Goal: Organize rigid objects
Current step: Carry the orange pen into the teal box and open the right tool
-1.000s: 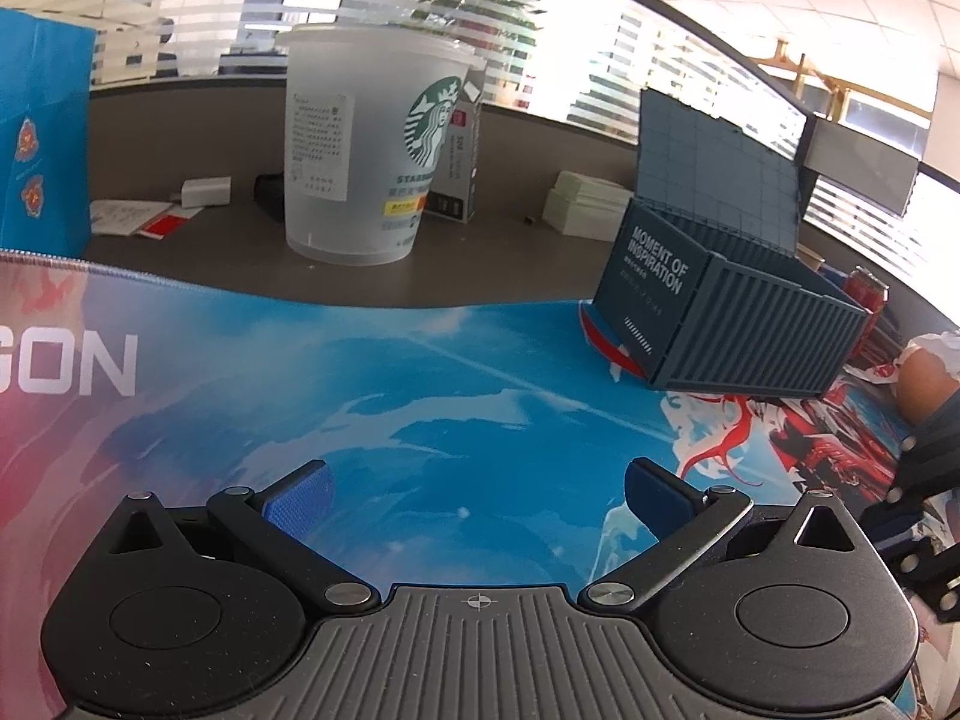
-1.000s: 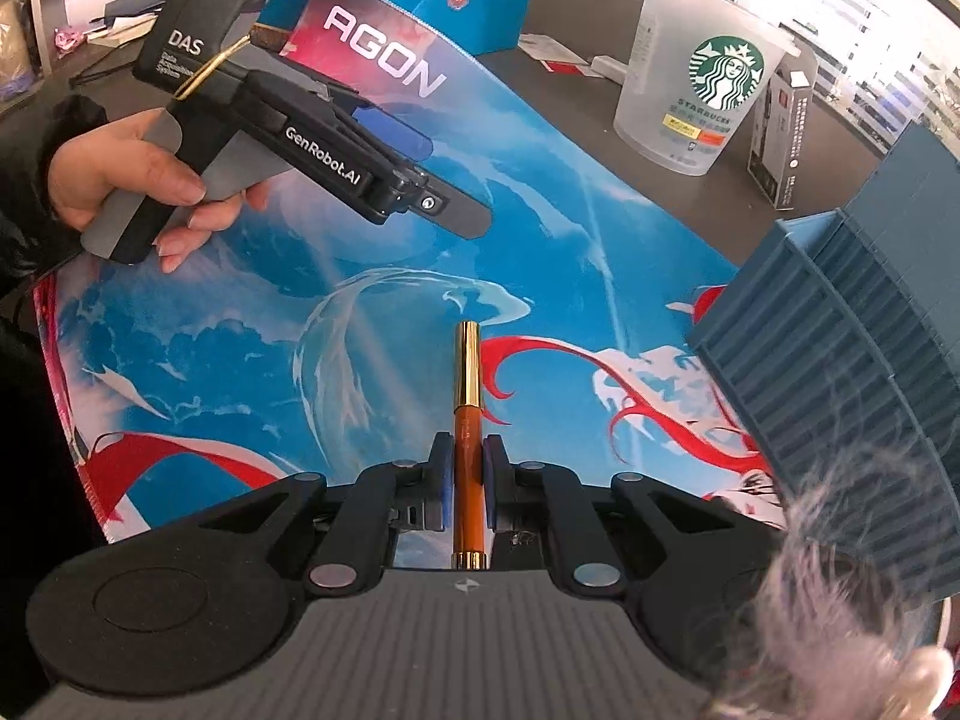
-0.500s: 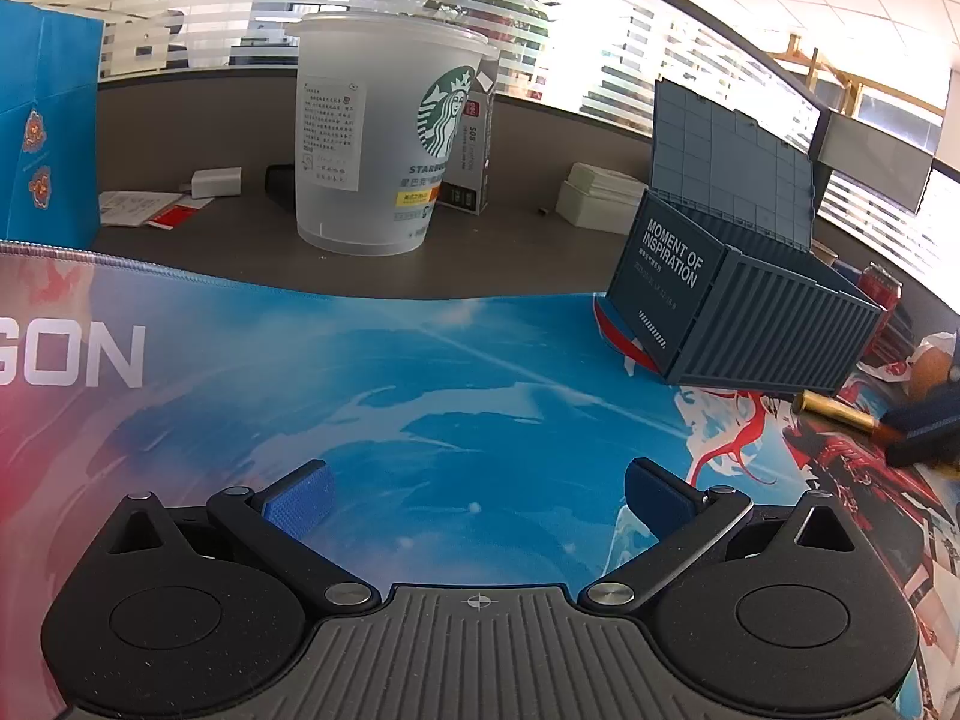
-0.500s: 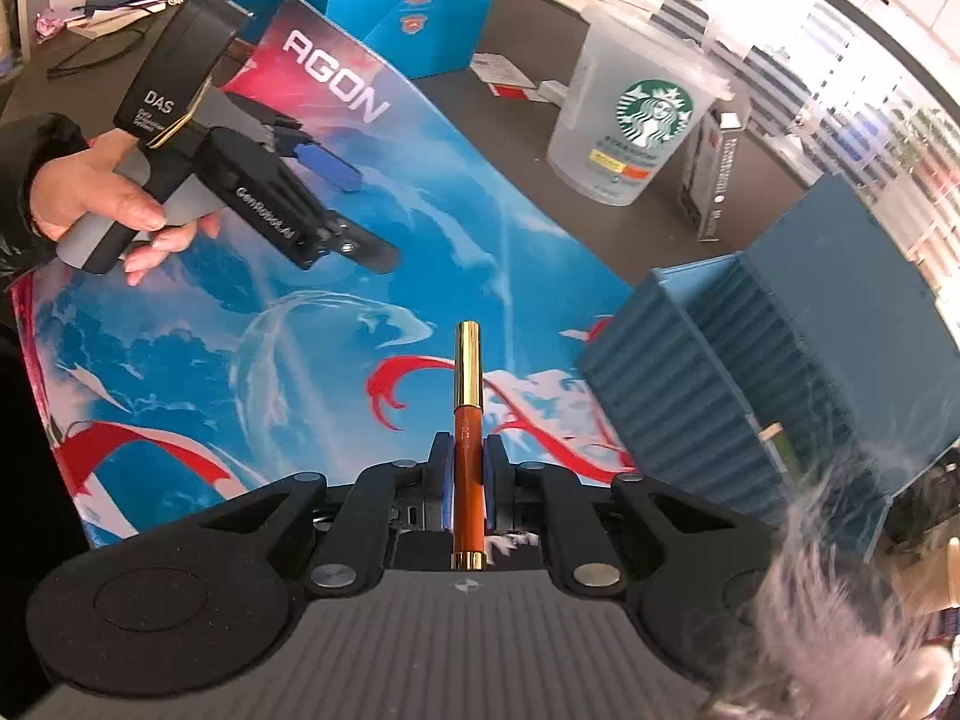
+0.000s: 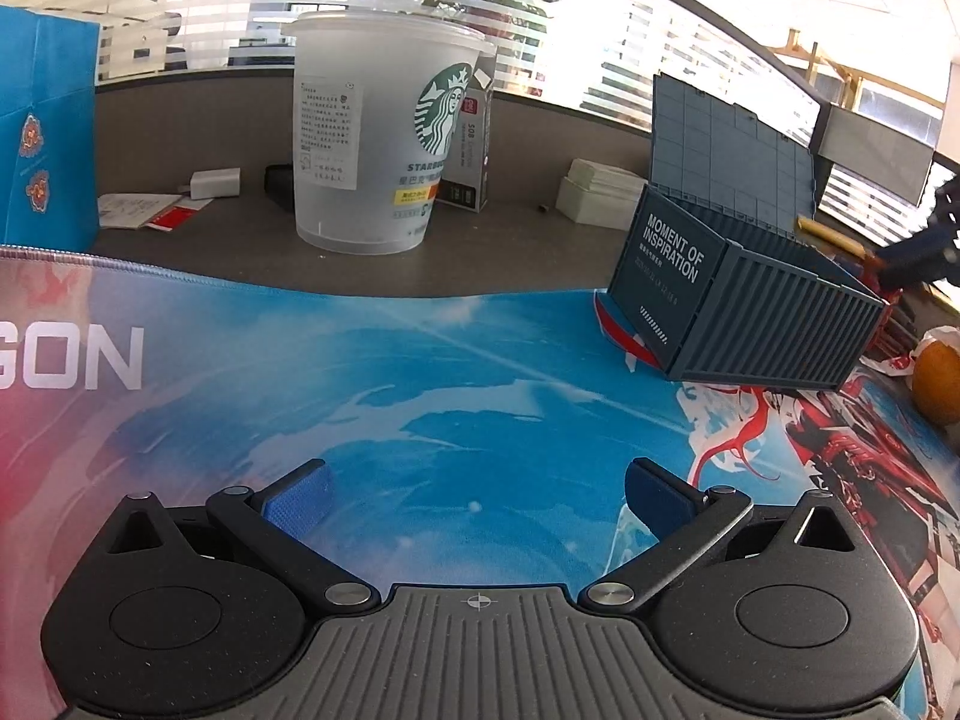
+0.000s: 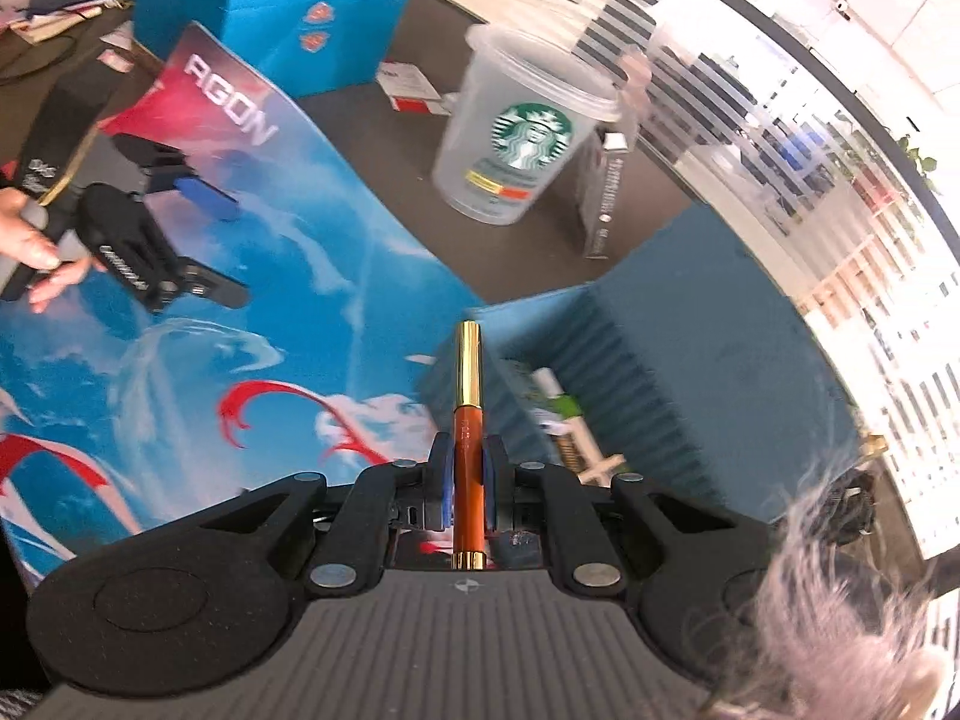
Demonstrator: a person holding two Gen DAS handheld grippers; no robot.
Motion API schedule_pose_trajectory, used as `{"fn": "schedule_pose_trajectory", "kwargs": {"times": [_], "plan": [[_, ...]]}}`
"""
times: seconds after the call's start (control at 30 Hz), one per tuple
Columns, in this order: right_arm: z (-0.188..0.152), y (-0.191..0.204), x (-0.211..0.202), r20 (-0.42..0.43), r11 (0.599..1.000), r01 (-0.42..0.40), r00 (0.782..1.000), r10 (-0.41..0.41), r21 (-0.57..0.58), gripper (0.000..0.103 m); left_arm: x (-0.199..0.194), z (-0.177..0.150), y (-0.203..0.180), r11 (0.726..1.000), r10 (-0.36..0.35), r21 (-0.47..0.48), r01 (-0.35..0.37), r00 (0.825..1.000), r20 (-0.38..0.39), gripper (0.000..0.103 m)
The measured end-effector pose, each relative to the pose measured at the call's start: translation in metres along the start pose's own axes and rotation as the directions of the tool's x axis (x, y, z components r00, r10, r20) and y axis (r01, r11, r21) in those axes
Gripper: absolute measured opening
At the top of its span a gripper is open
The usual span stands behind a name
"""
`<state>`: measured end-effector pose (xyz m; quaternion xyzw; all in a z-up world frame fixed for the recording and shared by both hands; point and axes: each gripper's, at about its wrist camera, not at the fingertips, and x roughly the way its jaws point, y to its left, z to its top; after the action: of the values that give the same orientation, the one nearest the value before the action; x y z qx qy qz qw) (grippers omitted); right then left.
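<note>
Orange pen [image 6: 467, 468] with gold cap pinched between blue pads of right gripper [image 6: 467, 477], cap pointing forward, held in air above near edge of blue container box [image 6: 690, 360]. Box lid up; small items lie inside, too blurred to name. Left gripper [image 5: 477, 495] spread wide, nothing between pads, above blue printed mat [image 5: 420, 384]. Hand [image 6: 36, 246] grips its handle at left. Clear Starbucks cup [image 5: 378, 144] stands far on grey desk [image 5: 528, 258], left of box.
</note>
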<state>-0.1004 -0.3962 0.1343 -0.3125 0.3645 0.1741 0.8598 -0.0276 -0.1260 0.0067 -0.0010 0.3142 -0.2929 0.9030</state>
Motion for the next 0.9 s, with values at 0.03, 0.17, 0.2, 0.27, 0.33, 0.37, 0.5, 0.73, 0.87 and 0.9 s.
{"fn": "schedule_pose_trajectory", "kwargs": {"times": [0.03, 0.17, 0.2, 0.27, 0.33, 0.37, 0.5, 0.73, 0.87, 0.9], "plan": [[0.002, -0.005, 0.001, -0.007, 1.000, 0.009, 1.000, -0.010, -0.002, 0.009, 0.000, 0.000, 0.000, 1.000, 0.000, -0.001, 0.000, 1.000, 0.000, 0.103], [0.007, -0.023, 0.004, -0.017, 0.999, 0.035, 0.999, -0.035, -0.014, 0.009, 0.000, 0.000, 0.000, 1.000, -0.005, -0.005, 0.005, 1.000, 0.002, 0.103], [0.008, -0.028, 0.005, -0.019, 0.999, 0.042, 0.999, -0.043, -0.020, 0.009, 0.000, 0.001, 0.000, 1.000, -0.006, -0.006, 0.006, 1.000, 0.002, 0.103], [0.010, -0.038, 0.009, -0.024, 0.998, 0.056, 0.998, -0.057, -0.033, 0.009, 0.000, 0.001, 0.001, 1.000, -0.010, -0.010, 0.010, 1.000, 0.004, 0.103], [0.012, -0.049, 0.013, -0.024, 0.996, 0.065, 0.998, -0.066, -0.059, 0.009, 0.001, 0.001, 0.001, 1.000, -0.012, -0.012, 0.012, 1.000, 0.005, 0.103], [0.012, -0.052, 0.015, -0.018, 0.994, 0.070, 0.997, -0.072, -0.078, 0.009, 0.000, 0.001, 0.002, 1.000, -0.013, -0.013, 0.013, 1.000, 0.005, 0.103], [0.013, -0.066, 0.025, 0.001, 0.990, 0.069, 0.998, -0.069, -0.120, 0.009, 0.000, 0.000, 0.003, 1.000, -0.018, -0.018, 0.018, 1.000, 0.007, 0.103], [0.004, -0.078, 0.053, -0.025, 0.970, -0.006, 1.000, 0.000, -0.242, 0.009, 0.000, 0.001, 0.004, 0.999, -0.025, -0.024, 0.025, 1.000, 0.009, 0.103], [0.000, -0.086, 0.068, -0.027, 0.970, -0.046, 0.999, 0.040, -0.239, 0.009, 0.001, 0.001, 0.004, 0.999, -0.028, -0.028, 0.029, 1.000, 0.011, 0.103], [0.000, -0.086, 0.072, -0.027, 0.970, -0.054, 0.998, 0.049, -0.239, 0.009, 0.001, 0.001, 0.004, 0.999, -0.029, -0.029, 0.029, 1.000, 0.011, 0.103]]}}
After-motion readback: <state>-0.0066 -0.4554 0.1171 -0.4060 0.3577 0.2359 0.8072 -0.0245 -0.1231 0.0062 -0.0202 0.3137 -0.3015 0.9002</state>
